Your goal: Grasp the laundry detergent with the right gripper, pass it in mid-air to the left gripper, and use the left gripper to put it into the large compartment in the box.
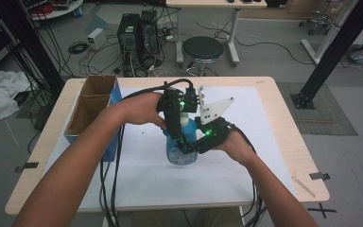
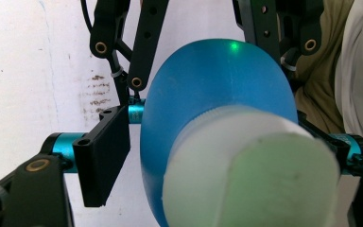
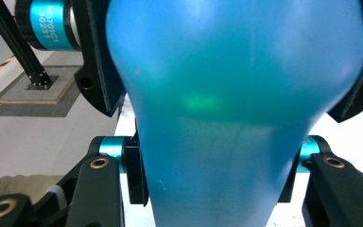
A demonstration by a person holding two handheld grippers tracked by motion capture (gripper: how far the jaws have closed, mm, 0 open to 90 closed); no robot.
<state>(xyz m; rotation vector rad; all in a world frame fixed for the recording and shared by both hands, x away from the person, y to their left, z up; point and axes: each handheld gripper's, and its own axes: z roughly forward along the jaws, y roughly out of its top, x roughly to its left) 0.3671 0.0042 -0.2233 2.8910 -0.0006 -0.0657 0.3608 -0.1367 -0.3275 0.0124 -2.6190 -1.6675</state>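
The table (image 1: 274,142), under its white sheet, carries an open cardboard box (image 1: 92,106) at its left edge, and at the middle of the sheet stands the blue bottle (image 1: 182,151) I am working on, upright, its label facing me. My right gripper (image 1: 196,142) has its jaws closed on the lower body; in the right gripper view the pads press both flanks of the bottle (image 3: 236,118) where it narrows. My left gripper (image 1: 175,116) comes down from above with its jaws astride the top; in the left gripper view one pad (image 2: 101,156) stands just clear of the blue shoulder (image 2: 208,85), so I judge that grip not yet made. The white cap (image 2: 246,175) looks still seated on the neck, so opening seems hardly begun: steadying is done, clamping and twisting remain. The plastic is smooth, glossy, translucent blue, catching a green glint
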